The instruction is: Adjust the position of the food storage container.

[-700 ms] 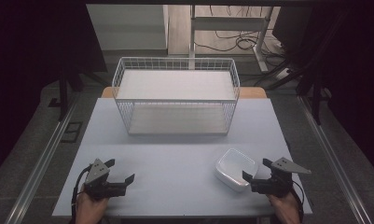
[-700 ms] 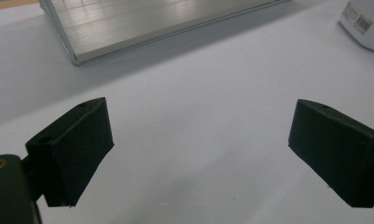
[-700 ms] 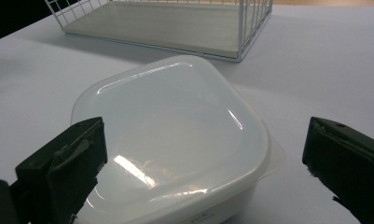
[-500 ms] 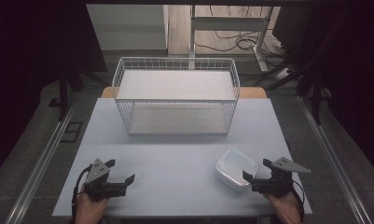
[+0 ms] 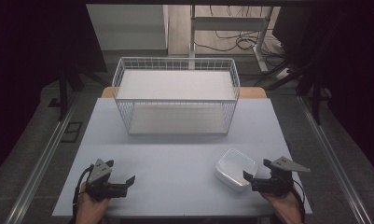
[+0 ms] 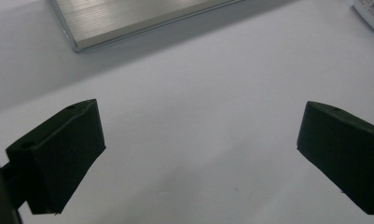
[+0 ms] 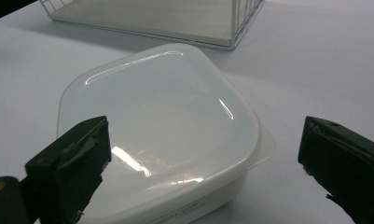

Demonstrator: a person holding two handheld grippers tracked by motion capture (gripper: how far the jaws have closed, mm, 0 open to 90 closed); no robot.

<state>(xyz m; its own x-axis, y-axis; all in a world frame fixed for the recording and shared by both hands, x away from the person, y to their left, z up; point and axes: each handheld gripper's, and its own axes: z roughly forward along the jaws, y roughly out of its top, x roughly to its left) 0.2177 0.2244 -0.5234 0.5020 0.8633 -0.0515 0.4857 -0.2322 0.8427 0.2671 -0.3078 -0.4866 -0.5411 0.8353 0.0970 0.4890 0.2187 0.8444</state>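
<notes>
A white lidded plastic container lies on the pale table at the front right. My right gripper is open just behind it, its jaws wide on either side of the container's near end and not touching it. My left gripper is open at the front left, with bare table between its jaws. A corner of the container with a barcode label appears at the top right of the left gripper view.
A white wire basket with a pale floor board stands at the back centre of the table. A flat brushed slab lies ahead in the left gripper view. Dark floor, cables and desk legs lie beyond the table.
</notes>
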